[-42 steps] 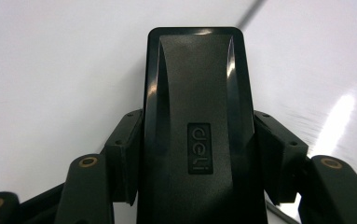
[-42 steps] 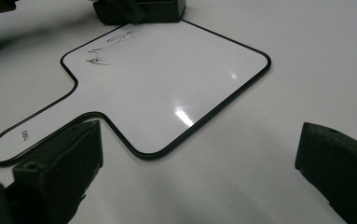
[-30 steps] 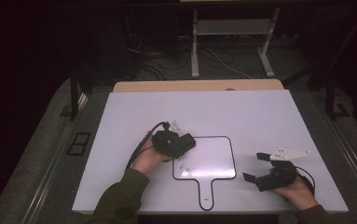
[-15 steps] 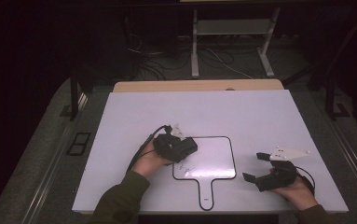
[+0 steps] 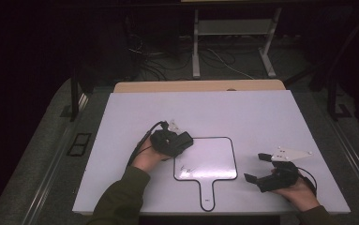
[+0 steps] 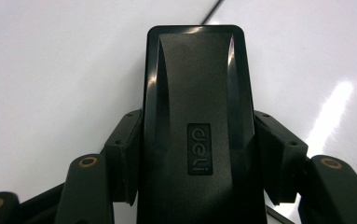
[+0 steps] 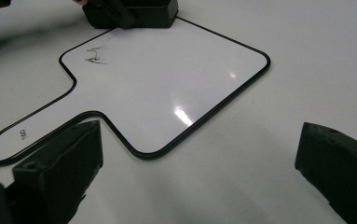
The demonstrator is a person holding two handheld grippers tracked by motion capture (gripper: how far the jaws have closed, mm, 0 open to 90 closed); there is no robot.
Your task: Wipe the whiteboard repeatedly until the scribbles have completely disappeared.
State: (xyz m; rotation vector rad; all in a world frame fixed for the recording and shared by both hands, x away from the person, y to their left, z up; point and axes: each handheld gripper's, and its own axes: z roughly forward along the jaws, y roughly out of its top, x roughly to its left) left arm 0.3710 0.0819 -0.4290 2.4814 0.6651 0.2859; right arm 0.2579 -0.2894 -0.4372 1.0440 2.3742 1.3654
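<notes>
My left gripper (image 5: 179, 143) clamps a black eraser (image 6: 195, 126) at the upper left corner of the paddle-shaped whiteboard (image 5: 210, 159). My right gripper (image 5: 257, 169), jaws spread wide and holding nothing, sits just right of the whiteboard.

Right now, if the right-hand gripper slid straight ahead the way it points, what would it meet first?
Probably the small whiteboard: in the right gripper view it lies flat just ahead of the right gripper's open jaws. Its black rim would come first, though height above the table is unclear.
</notes>
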